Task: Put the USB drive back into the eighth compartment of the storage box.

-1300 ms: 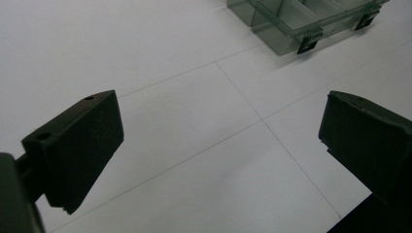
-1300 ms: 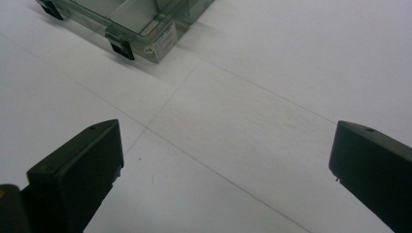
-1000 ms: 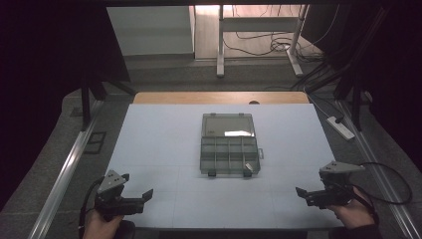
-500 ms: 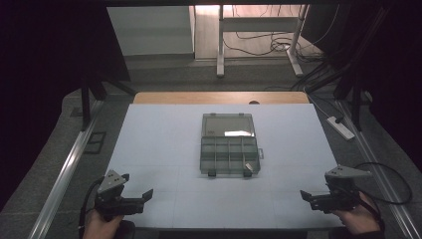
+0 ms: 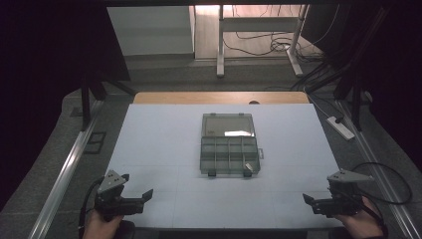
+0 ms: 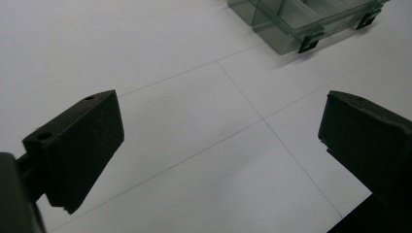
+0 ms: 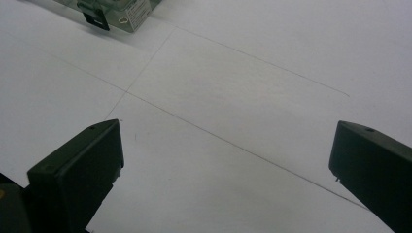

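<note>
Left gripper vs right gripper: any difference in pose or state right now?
The left gripper sits at the near left corner of the white table, jaws pointing right; the right gripper sits at the near right corner, jaws pointing left. Shared: both open, empty, and well short of the clear green plastic compartment box.

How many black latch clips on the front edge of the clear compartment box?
2. On the clear plastic compartment box, one black latch clip sits at the front-left and the other black latch clip at the front-right. None seem hidden.
</note>
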Demonstrator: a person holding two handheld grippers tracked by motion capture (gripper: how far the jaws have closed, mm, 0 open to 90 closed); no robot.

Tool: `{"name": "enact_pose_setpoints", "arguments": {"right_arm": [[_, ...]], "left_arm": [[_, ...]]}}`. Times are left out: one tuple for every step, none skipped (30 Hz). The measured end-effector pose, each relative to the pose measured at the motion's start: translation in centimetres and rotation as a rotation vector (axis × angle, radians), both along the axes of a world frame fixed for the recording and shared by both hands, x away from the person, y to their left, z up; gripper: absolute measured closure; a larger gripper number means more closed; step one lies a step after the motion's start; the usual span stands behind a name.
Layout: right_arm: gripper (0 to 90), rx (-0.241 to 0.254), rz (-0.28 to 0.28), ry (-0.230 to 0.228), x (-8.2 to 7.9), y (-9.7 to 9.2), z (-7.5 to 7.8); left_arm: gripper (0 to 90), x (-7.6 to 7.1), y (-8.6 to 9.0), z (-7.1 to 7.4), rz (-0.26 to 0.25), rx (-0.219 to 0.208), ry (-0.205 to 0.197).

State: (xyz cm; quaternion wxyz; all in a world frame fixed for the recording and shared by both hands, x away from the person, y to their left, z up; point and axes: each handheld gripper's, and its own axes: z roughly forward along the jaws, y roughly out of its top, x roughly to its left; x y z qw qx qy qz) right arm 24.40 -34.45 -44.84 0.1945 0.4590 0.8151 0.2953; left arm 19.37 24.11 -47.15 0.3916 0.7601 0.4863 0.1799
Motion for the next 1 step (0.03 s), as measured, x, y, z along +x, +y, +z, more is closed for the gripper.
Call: {"name": "enact_pose_setpoints", "arguments": {"right_arm": [[0.0,-0.006,0.001,0.002,0.03,0.04,-0.05]], "left_arm": [[2.6,0.02,-0.03,0.01,0.0,0.0,0.0]]}}
